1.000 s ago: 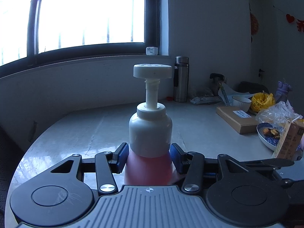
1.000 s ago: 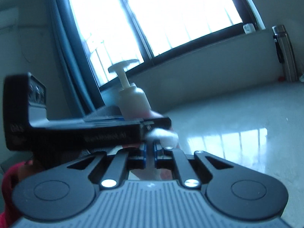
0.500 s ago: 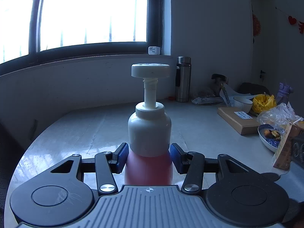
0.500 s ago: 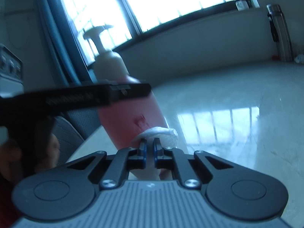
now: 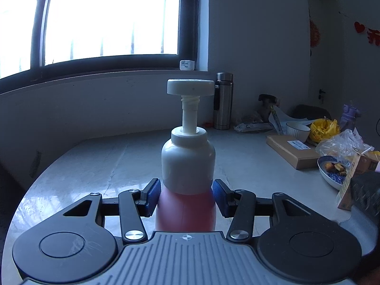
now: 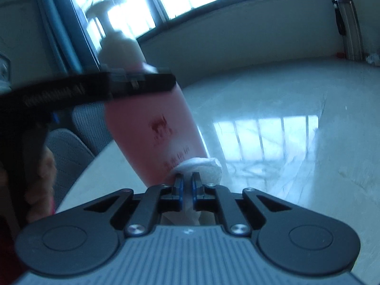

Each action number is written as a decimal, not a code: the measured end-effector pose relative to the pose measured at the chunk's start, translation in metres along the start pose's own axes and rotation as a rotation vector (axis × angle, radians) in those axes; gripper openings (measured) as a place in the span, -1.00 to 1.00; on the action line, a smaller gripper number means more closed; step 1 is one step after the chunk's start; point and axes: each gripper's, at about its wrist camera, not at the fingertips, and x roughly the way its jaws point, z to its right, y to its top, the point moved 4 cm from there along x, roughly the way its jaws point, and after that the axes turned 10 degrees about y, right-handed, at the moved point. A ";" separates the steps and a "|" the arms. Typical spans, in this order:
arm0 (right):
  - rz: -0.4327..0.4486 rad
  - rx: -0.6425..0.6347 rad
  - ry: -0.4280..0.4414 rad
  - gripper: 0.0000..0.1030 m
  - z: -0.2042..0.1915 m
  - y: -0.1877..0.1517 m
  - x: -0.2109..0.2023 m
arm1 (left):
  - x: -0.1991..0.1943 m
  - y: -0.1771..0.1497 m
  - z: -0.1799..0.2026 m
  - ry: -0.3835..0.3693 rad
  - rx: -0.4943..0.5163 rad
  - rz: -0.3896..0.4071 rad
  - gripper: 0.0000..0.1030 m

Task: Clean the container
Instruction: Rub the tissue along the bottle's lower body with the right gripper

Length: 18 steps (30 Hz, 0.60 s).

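Wiping under way | left tongs [image 5: 185, 198] gripped pink pump bottle [image 5: 187, 166] above surface [image 5: 106, 161] | right tongs [image 6: 187, 185] pinched white wipe [image 6: 201, 166] against bottle's low side (blurry) | most of bottle likely left to wipe

One pump bottle [image 5: 188, 163], one flask [image 5: 222, 101], two bowls [image 5: 298, 130] (one holding food).

Left gripper [image 5: 185, 196] black linkage arms, blue pads, silver screws, ribbed grey housing, right gripper [image 6: 187, 185] alike, red sleeve [image 6: 6, 244]
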 end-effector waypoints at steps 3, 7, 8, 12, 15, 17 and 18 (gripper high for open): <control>0.088 -0.006 0.045 -0.86 -0.006 0.008 -0.014 | 0.000 0.000 0.000 -0.004 0.002 0.005 -0.01; 0.185 -0.014 0.098 -0.86 -0.013 0.017 -0.027 | 0.000 -0.002 -0.001 -0.020 0.009 0.015 -0.01; 0.204 -0.014 0.109 -0.86 -0.014 0.019 -0.030 | 0.000 -0.002 -0.001 -0.022 0.008 0.016 -0.01; 0.220 -0.009 0.120 -0.86 -0.011 0.024 -0.027 | 0.000 -0.002 -0.002 -0.027 0.001 0.018 -0.01; 0.190 0.000 0.113 -0.86 -0.007 0.024 -0.021 | 0.000 -0.003 -0.001 -0.030 0.002 0.021 -0.01; 0.173 0.005 0.103 -0.86 -0.004 0.023 -0.017 | 0.000 -0.003 -0.003 -0.031 -0.007 0.022 -0.01; 0.164 0.006 0.098 -0.86 -0.001 0.023 -0.015 | 0.000 -0.003 -0.003 -0.032 -0.012 0.022 -0.01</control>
